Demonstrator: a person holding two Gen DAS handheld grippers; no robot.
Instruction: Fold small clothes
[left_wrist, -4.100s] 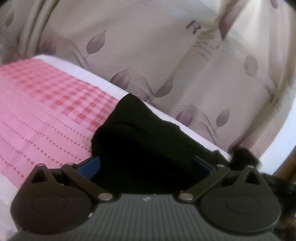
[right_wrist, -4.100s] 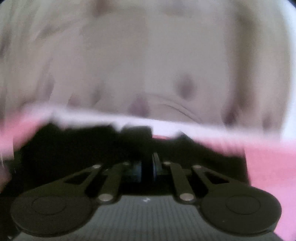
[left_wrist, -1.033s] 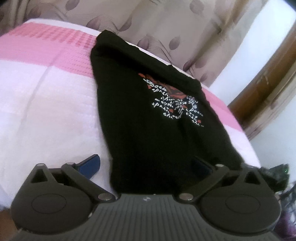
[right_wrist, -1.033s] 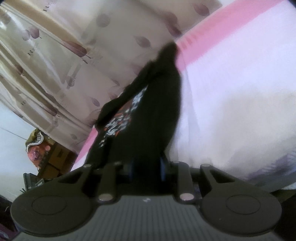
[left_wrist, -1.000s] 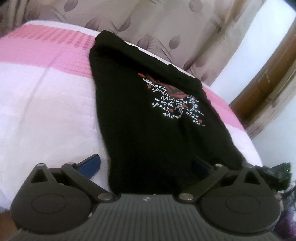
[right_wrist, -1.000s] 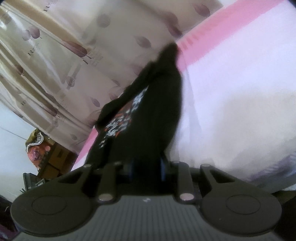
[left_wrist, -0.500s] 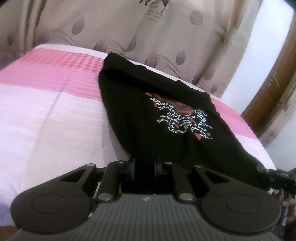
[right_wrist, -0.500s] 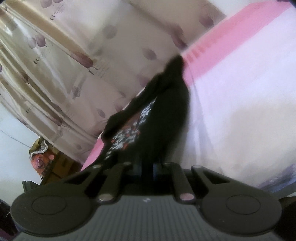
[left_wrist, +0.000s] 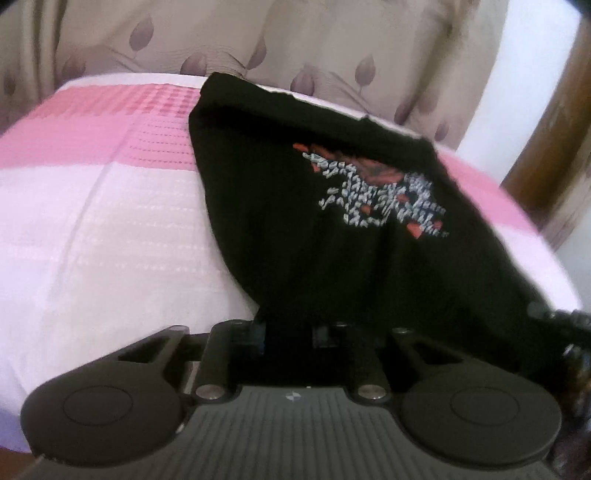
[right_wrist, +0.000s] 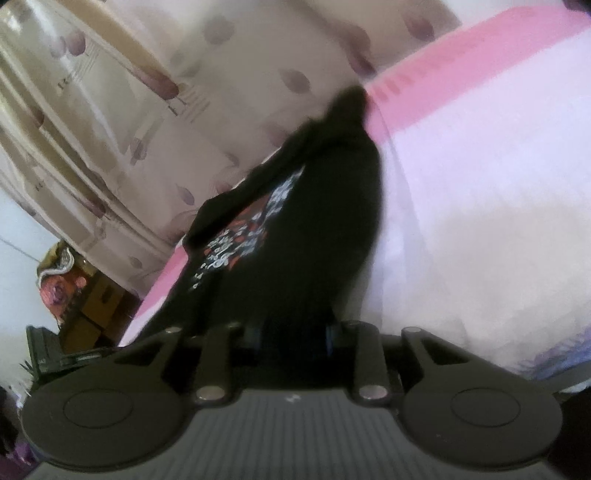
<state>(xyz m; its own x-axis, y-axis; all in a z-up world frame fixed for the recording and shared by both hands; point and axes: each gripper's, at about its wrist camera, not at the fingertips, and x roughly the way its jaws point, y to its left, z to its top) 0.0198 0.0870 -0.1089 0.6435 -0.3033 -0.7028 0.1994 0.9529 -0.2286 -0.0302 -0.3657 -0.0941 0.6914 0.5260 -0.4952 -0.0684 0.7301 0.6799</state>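
A black T-shirt with red and white print lies on the pink and white bed. The left gripper pinches its near edge. The right gripper pinches the shirt's near edge too.

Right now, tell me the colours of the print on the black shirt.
White lettering with red patches on the black shirt; the print shows best in the left wrist view.

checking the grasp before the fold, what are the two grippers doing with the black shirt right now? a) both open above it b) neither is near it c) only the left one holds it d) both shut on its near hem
d: the left gripper and the right gripper each have their jaws drawn in on the near edge of the black shirt, which lies spread over the bed.
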